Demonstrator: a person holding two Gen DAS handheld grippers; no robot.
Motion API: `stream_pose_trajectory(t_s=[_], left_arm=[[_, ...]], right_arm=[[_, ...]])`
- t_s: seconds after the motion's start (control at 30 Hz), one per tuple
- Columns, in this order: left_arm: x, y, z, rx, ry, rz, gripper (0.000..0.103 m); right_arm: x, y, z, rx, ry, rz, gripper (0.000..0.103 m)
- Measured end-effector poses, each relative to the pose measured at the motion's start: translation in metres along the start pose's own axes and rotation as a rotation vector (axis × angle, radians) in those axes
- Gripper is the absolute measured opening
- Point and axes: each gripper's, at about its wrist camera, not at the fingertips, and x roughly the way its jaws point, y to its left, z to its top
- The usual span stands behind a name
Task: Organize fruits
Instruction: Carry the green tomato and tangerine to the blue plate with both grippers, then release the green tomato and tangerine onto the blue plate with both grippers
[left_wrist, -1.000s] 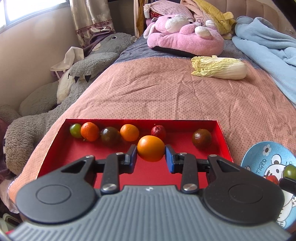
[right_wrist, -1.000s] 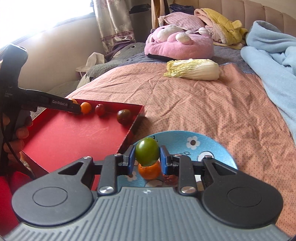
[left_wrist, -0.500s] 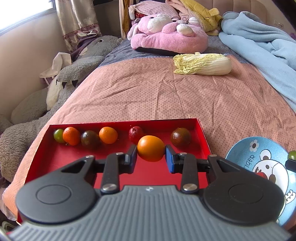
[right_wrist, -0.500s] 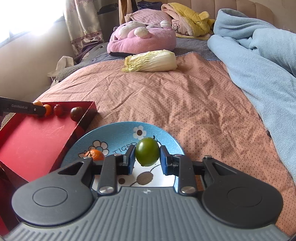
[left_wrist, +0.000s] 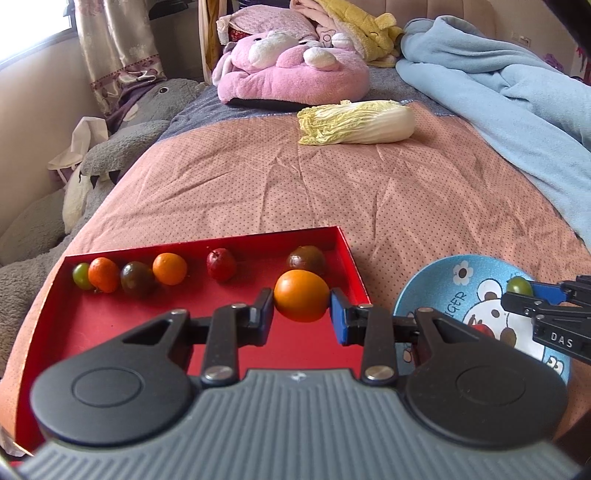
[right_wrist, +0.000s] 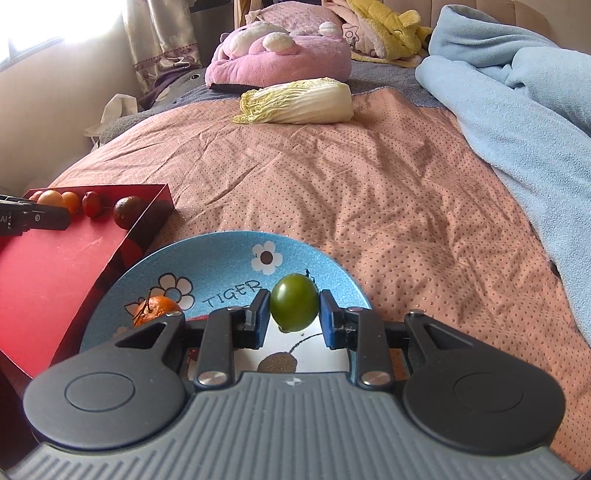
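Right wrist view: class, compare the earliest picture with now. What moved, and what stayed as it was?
The right hand-held gripper carried the green fruit rightward, off the orange fruit and over the blue plate. The red tray slid left in view. Unchanged: both grips, with the left hand-held gripper holding its orange fruit.

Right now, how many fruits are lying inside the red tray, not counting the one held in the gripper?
6, in a row along the red tray's far wall: green, orange, dark, orange, red, and dark. The gripper body could hide more.
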Motion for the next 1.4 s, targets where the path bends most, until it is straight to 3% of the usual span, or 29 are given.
stream_pose_trajectory(t_s=[0.37,0.73,1.03,1.3,1.4], left_arm=[[-0.009,-0.040,-0.015,0.085,0.002,-0.126,0.036],[-0.016,-0.095,-0.046,0.232,0.038,-0.305,0.036],[-0.010,-0.108,-0.052,0.290,0.060,-0.349,0.037],[-0.015,-0.119,-0.055,0.354,0.029,-0.373,0.037],[-0.019,-0.121,-0.057,0.370,0.002,-0.376,0.049]], right_arm=[[-0.034,0.002,-0.005,0.041,-0.090,0.014,0.067],[-0.047,-0.007,-0.004,0.097,-0.115,0.022,0.068],[-0.049,-0.007,-0.005,0.110,-0.109,0.027,0.068],[-0.051,-0.008,-0.004,0.114,-0.114,0.024,0.069],[-0.051,-0.008,-0.005,0.116,-0.115,0.025,0.071]])
